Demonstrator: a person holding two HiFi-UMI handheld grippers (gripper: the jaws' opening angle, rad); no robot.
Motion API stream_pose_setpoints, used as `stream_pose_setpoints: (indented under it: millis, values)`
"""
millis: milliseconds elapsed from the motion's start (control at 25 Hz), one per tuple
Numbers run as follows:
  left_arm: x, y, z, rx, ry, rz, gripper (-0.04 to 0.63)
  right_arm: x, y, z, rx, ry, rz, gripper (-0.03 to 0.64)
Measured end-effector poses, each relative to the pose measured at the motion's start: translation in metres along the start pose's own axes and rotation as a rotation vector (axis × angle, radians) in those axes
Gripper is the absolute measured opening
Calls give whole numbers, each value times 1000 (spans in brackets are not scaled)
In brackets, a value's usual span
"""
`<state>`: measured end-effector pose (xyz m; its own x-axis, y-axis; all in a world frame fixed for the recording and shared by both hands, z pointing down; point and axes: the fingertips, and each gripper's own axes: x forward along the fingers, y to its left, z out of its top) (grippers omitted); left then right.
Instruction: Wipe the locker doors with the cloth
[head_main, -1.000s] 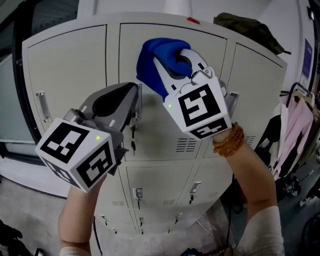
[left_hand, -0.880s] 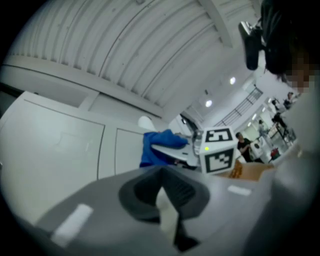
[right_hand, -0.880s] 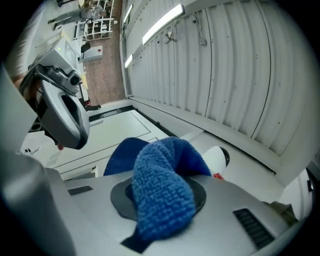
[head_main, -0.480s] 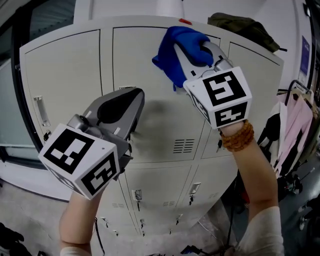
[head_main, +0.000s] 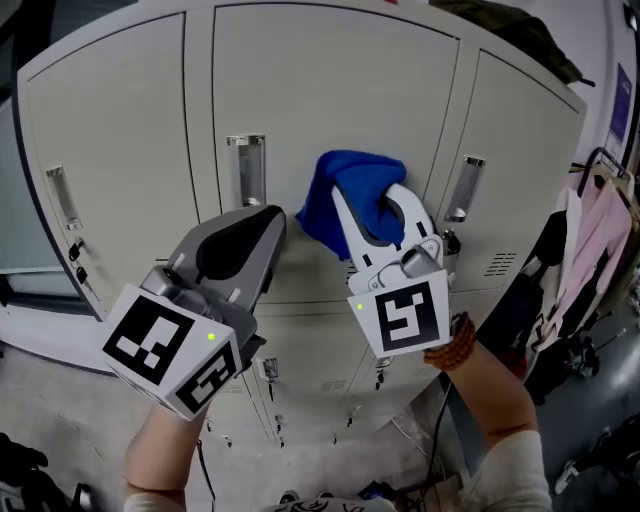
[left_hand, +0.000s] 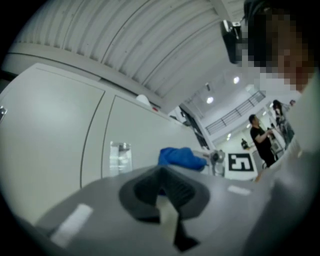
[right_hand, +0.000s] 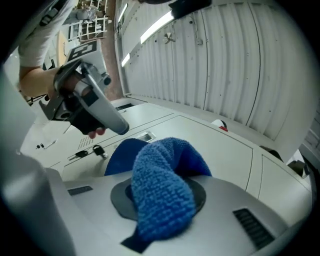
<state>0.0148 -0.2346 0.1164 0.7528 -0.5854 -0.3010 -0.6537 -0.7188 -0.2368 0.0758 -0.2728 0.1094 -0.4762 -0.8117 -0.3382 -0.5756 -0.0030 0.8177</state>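
Observation:
A bank of pale grey lockers fills the head view; the middle upper door (head_main: 300, 100) has a metal handle (head_main: 246, 170). My right gripper (head_main: 366, 208) is shut on a blue cloth (head_main: 345, 192) and presses it against that door, just right of the handle. In the right gripper view the cloth (right_hand: 162, 192) bulges out between the jaws. My left gripper (head_main: 252, 232) hovers shut and empty, left of the cloth and below the handle. In the left gripper view its dark pads (left_hand: 162, 192) meet, with the cloth (left_hand: 181, 157) beyond them.
Neighbouring doors have handles (head_main: 465, 185) and keys in their locks (head_main: 75, 250). Smaller lockers (head_main: 330, 350) sit below. Clothes (head_main: 590, 250) hang at the right, and a dark garment (head_main: 510, 35) lies on top of the lockers. A person (left_hand: 260, 137) stands far off.
The right gripper swept the cloth up to the top of the middle door, then down to handle height. The left gripper stayed about where it was.

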Motion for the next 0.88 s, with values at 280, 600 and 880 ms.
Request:
stream_pose_setpoints:
  millis: [280,600,880]
  values:
    - [-5,-19,-38,-34,38,-3,2,-22,60,-33,24,9,24,23]
    - [-3,-29,-89,-100,86,22,2,-48,119,-73,-31,35,73,23]
    - [7,-42,-94,-96,93,7,2,-71,125,-103,-94,78,112,23]
